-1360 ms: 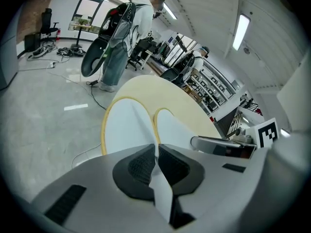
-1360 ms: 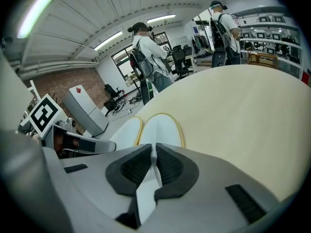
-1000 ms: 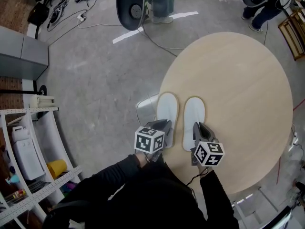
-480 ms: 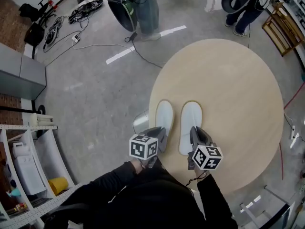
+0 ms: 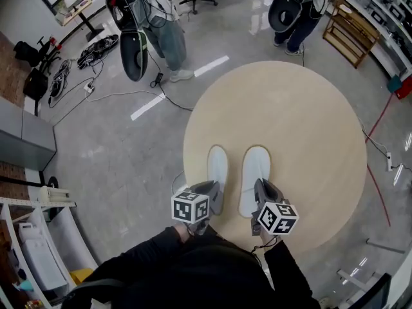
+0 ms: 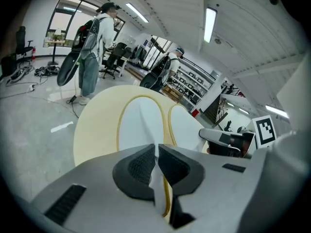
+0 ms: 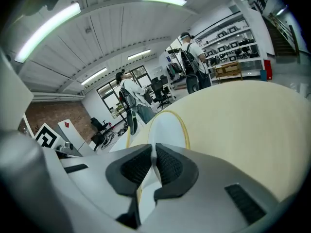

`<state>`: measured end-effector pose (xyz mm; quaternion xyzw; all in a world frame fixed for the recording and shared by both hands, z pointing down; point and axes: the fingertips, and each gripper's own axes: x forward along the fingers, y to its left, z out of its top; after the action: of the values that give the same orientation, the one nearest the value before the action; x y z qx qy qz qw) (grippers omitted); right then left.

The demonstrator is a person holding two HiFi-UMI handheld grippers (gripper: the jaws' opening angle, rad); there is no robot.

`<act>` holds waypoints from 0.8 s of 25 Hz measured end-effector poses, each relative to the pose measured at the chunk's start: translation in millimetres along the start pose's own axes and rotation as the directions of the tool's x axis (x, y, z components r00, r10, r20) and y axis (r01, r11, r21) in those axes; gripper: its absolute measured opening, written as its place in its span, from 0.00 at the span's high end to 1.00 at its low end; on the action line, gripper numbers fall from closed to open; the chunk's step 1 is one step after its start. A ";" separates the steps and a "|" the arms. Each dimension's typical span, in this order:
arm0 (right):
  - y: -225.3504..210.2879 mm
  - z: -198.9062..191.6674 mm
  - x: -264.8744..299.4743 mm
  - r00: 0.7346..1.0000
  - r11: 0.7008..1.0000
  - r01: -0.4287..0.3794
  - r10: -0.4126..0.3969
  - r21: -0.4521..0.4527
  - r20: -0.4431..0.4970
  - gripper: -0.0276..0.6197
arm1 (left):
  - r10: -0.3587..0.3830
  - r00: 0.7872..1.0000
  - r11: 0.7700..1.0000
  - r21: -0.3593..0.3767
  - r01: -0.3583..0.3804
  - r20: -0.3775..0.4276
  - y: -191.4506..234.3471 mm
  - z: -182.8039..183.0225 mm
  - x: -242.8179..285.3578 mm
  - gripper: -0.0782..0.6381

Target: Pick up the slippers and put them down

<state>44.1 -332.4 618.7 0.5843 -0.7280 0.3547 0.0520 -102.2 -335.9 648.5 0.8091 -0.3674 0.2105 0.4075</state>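
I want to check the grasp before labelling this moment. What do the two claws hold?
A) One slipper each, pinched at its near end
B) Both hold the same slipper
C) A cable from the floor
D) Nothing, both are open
A: the left claw is shut on the left slipper, and the right claw is shut on the right slipper.

The left slipper (image 5: pixel 217 166) is just beside the right slipper (image 5: pixel 255 172). Both are at the tabletop's (image 5: pixel 302 127) near edge.

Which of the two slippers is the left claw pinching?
The left slipper, the one by the table's edge; the right claw pinches the right slipper, further in.
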 end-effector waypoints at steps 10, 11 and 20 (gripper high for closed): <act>-48.5 6.8 -86.9 0.991 0.996 0.062 -0.069 0.064 0.118 0.90 | -0.075 0.997 0.990 0.124 0.072 0.019 -91.9 -7.0 4.0 0.84; -53.4 6.3 -95.1 0.989 0.995 0.066 -0.075 0.071 0.129 0.90 | -0.078 0.997 0.988 0.134 0.074 0.021 -99.3 -8.9 3.8 0.84; -99.2 4.8 -164.9 0.975 0.989 0.096 -0.116 0.113 0.187 0.90 | -0.083 0.996 0.984 0.164 0.075 0.039 -155.8 -27.1 4.7 0.84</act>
<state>185.2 -207.4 579.5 0.6561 -0.6779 0.3302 -0.0305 19.1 -253.8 588.6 0.8581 -0.3259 0.2047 0.3398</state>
